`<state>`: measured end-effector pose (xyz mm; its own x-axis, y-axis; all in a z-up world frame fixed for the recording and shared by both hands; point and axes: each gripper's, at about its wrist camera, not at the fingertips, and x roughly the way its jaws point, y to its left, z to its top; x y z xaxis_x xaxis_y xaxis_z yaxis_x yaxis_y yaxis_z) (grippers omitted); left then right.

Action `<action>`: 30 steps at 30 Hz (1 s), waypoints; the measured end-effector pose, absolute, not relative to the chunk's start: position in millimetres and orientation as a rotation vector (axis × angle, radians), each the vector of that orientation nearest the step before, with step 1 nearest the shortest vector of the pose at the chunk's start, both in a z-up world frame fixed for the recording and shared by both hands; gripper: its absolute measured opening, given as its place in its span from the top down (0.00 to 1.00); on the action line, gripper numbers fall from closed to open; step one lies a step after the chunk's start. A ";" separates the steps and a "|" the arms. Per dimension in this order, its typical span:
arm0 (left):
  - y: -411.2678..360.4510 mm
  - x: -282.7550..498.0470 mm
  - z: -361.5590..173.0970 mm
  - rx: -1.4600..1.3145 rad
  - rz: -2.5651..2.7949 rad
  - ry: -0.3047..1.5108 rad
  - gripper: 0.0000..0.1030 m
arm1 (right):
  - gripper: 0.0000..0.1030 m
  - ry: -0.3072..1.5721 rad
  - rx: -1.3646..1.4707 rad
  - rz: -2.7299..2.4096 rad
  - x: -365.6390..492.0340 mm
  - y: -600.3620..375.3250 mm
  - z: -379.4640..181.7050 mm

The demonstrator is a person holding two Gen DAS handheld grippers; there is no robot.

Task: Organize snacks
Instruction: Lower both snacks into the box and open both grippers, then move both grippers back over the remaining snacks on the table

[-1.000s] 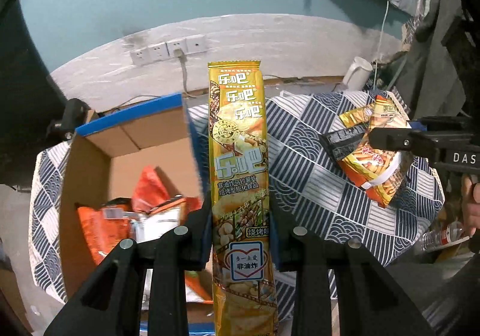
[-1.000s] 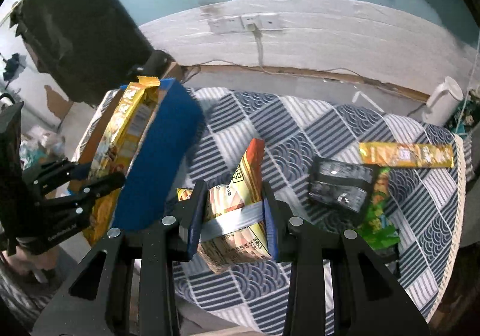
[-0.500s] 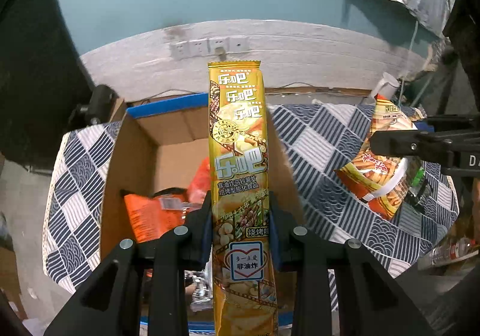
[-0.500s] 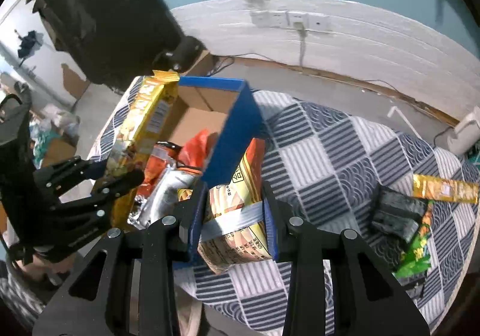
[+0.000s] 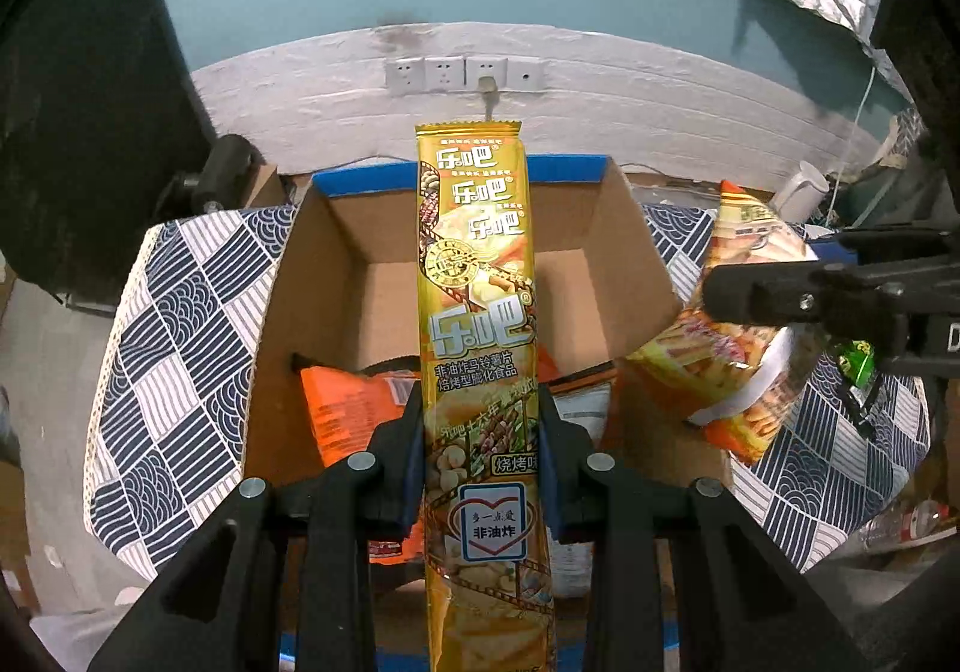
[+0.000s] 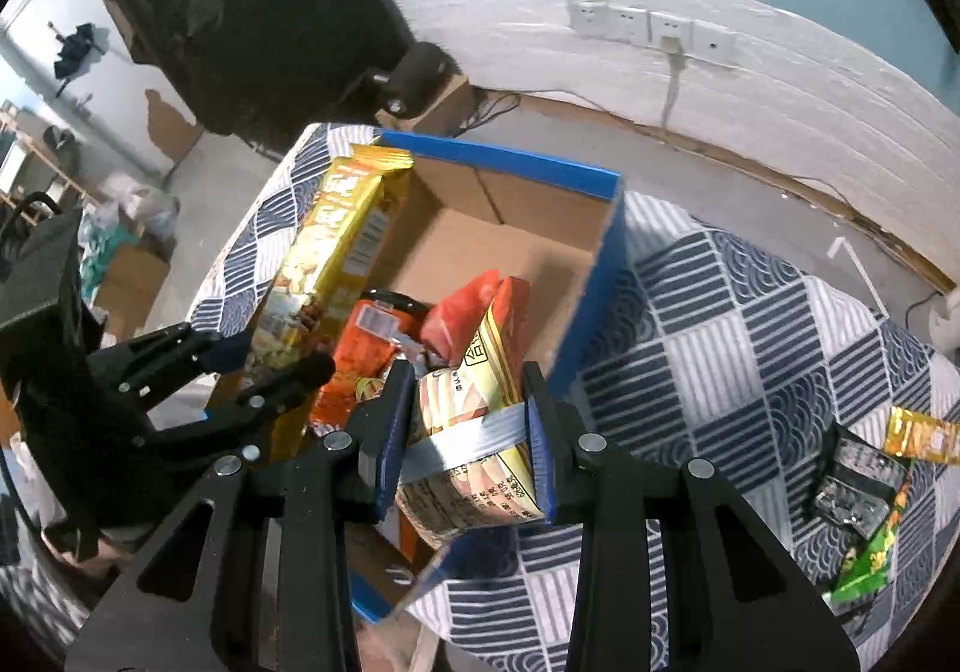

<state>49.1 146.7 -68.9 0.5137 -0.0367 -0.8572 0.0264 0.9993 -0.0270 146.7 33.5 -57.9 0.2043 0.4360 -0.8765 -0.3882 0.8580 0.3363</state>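
Observation:
My left gripper (image 5: 480, 450) is shut on a long yellow snack pack (image 5: 477, 276) and holds it upright over the open cardboard box (image 5: 354, 258) with blue outer walls. My right gripper (image 6: 462, 432) is shut on an orange snack bag (image 6: 480, 372) with a silver band, held over the box's right wall (image 6: 594, 300). That bag (image 5: 738, 348) and the right gripper show at the right in the left wrist view. The left gripper and yellow pack (image 6: 336, 252) show at the left in the right wrist view. Orange snack bags (image 5: 342, 402) lie inside the box.
The box stands on a table with a blue-and-white patterned cloth (image 6: 750, 324). A black pack (image 6: 852, 486), a green pack (image 6: 870, 558) and a yellow pack (image 6: 918, 432) lie on the cloth at the right. A white wall with sockets (image 5: 462, 72) is behind.
Both grippers have moved left with their snacks. The left gripper now holds the yellow pack centred over the box, and the right one has brought its bag to the box's right wall.

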 end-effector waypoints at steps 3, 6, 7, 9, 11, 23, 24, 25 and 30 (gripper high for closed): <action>150.6 49.7 -69.7 -0.014 -0.032 1.030 0.69 | 0.67 1.242 0.040 0.599 149.1 44.3 -61.9; 153.9 50.3 -71.9 -0.014 -0.026 1.032 0.69 | 0.66 1.253 0.035 0.618 150.6 52.4 -66.4; 155.5 50.7 -72.9 -0.017 -0.021 1.035 0.68 | 0.66 1.256 0.032 0.622 150.7 54.1 -67.6; 157.7 51.1 -73.5 -0.019 -0.011 1.034 0.67 | 0.66 1.255 0.033 0.627 149.6 54.9 -68.0; 158.8 51.0 -72.1 -0.014 0.001 1.027 0.64 | 0.60 1.250 0.036 0.616 149.4 51.9 -66.4; 140.9 47.0 -62.4 0.009 -0.041 1.005 0.45 | 0.40 1.206 0.078 0.514 147.5 2.2 -51.3; 137.7 46.3 -60.5 0.011 -0.048 1.000 0.44 | 0.40 1.205 0.078 0.503 146.2 -3.2 -51.0; 134.8 45.8 -58.7 0.014 -0.054 0.994 0.43 | 0.40 1.202 0.078 0.492 144.6 -9.0 -50.2; 116.6 43.4 -51.0 0.027 -0.090 0.977 0.39 | 0.40 1.201 0.083 0.448 135.6 -39.5 -50.2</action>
